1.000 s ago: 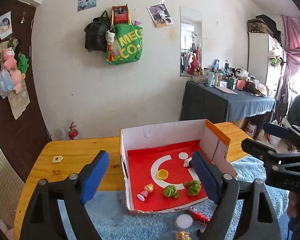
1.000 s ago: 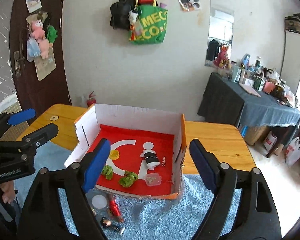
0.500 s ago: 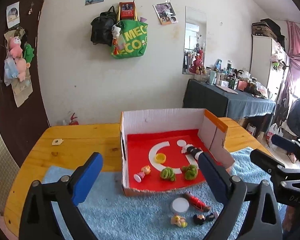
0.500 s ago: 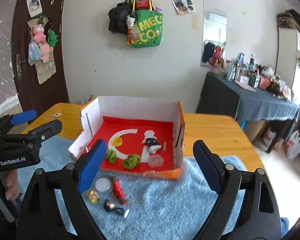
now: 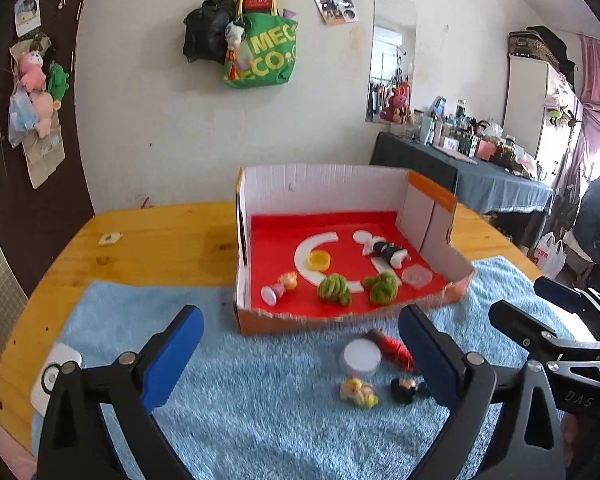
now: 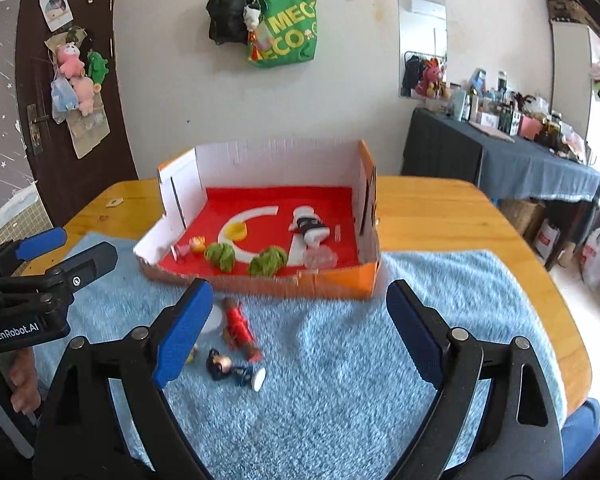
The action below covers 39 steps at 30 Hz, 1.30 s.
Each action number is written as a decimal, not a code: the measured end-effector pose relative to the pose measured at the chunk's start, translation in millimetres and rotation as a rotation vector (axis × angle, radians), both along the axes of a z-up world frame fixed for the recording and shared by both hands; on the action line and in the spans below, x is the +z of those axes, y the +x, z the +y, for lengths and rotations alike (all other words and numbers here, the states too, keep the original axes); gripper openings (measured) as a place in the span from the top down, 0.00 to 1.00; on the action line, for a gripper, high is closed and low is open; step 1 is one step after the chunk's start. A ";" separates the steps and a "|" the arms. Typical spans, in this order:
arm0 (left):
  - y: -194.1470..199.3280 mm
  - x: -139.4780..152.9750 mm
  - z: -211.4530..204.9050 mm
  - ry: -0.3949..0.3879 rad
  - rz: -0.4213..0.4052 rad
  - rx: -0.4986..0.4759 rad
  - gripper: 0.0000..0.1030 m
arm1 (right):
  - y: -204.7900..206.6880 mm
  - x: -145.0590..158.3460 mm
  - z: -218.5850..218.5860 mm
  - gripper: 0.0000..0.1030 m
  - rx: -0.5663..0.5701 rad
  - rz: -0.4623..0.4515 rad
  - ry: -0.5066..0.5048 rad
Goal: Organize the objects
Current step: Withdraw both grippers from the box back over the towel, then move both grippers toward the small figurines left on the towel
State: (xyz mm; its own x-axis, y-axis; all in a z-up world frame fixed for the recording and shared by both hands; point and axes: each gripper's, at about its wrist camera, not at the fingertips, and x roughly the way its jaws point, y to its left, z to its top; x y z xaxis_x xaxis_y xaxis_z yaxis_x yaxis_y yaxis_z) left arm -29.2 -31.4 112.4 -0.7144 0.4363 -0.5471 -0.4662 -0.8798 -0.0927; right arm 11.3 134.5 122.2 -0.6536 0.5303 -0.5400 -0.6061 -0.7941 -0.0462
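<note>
Left wrist view: four toys (image 5: 356, 390) outside box (image 5: 324, 184), six inside; both hand-held grippers (image 5: 300, 354) released.

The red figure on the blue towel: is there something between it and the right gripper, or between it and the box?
Nothing visible blocks the right gripper, whose open jaws hang empty above the red figure. A white round lid lies close beside it. On the way into the box, only the low torn front wall stands between.

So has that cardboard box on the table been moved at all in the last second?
Cannot tell: the box sits lower against the wall now, though the cameras themselves moved.
</note>
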 end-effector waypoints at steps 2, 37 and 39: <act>-0.1 -6.1 0.5 -0.008 -0.016 -0.001 0.03 | 0.9 -5.1 -0.2 0.13 -0.002 -0.006 -0.012; 10.7 -68.6 8.0 -0.074 -0.163 -0.072 0.03 | 4.0 -55.0 -0.4 0.13 -0.039 -0.094 -0.087; 10.4 -71.8 8.7 -0.079 -0.173 -0.080 0.03 | 2.7 -57.7 -0.1 0.13 -0.036 -0.101 -0.093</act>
State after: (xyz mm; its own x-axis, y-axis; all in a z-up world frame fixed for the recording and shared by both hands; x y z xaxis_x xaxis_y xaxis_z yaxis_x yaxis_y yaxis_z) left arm -18.8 -22.7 40.6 -0.5718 0.4389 -0.6931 -0.5179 -0.8484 -0.1100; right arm 14.0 134.4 64.6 -0.5752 0.4973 -0.6495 -0.6302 -0.7756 -0.0357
